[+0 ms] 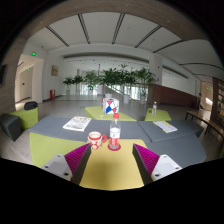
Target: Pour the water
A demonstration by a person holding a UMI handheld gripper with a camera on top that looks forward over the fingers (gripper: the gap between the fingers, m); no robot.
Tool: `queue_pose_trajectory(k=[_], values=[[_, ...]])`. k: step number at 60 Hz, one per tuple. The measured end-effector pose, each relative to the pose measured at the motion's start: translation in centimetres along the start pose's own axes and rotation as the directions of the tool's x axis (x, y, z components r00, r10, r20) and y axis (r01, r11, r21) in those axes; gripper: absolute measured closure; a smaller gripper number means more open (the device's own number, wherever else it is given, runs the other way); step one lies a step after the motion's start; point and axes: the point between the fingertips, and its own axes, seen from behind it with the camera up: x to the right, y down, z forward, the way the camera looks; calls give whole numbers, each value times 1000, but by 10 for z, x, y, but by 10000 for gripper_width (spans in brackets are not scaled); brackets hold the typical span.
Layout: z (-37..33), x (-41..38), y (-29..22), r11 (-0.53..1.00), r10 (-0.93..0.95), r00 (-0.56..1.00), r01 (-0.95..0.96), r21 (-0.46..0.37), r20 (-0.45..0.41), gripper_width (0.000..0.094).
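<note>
From where I stand, everything the pour depends on sits straight ahead of the gripper (111, 158), beyond its fingertips and not yet between them. The fingers are spread wide and hold nothing; the magenta pads (76, 155) face each other across a bare strip of the yellow-green table (108, 172).

Going left to right: off to the left of the fingers, further back, a sheaf of papers (77, 123) lies flat on the tabletop. Next, just ahead of the left finger and slightly inside its line, stands a red cup (95, 140), upright, with a pale inner rim; I cannot tell whether anything is in it. Just to its right, almost on the gripper's centre line, stands the bottle (115, 132): slim, clear, red at the cap and at the base, its long axis vertical. Cup and bottle are close beside each other; whether they touch I cannot say. Behind the bottle a small folded sign (111, 104) stands on the table. To the right of the fingers, further back, another white sheet (165, 127) lies flat.

My guess is the gripper needs to travel forward, level, so the upright bottle passes between the fingers, with the cup near enough on the left to be knocked.
</note>
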Motion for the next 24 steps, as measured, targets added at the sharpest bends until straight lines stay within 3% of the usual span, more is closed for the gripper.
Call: queue_pose_trajectory(k=[24], values=[[-8, 9, 20, 1000, -1, 1000, 1, -13, -4, 76]])
